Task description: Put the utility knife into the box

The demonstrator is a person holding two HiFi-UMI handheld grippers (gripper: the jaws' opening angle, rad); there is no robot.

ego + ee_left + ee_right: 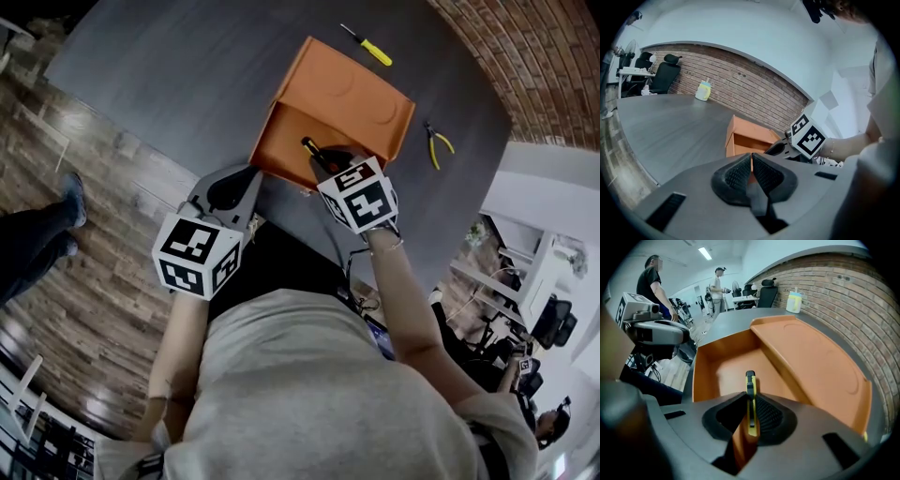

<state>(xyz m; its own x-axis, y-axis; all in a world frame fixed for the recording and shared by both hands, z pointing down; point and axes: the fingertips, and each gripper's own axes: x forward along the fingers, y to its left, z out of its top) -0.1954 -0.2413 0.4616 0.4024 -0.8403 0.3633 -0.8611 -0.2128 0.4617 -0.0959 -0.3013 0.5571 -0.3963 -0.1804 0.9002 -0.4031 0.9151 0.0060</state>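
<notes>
My right gripper (330, 167) is clamped on the utility knife (750, 383). The yellow-and-black handle sits on edge between the two pads, with its black tip sticking out past them. In the right gripper view (750, 398) the knife points down into the open tray of the orange box (726, 364). I can't tell whether the tip touches the bottom.

From the head view the knife (313, 152) hangs over the box's near compartment, and the lid (361, 94) is folded back behind it. The box sits on the dark table (159, 75).

My left gripper (246, 183) is just beside the box's near-left corner, off the box. Its pads (740, 173) are pressed together with nothing between them. In that view the box (740, 136) is ahead and the right gripper's marker cube (807, 137) is to its right.

A yellow screwdriver (367, 45) lies beyond the box. Yellow-handled pliers (437, 144) lie to its right, apart from it. A small cup (794, 301) stands at the far end of the table near the brick wall (843, 291).
</notes>
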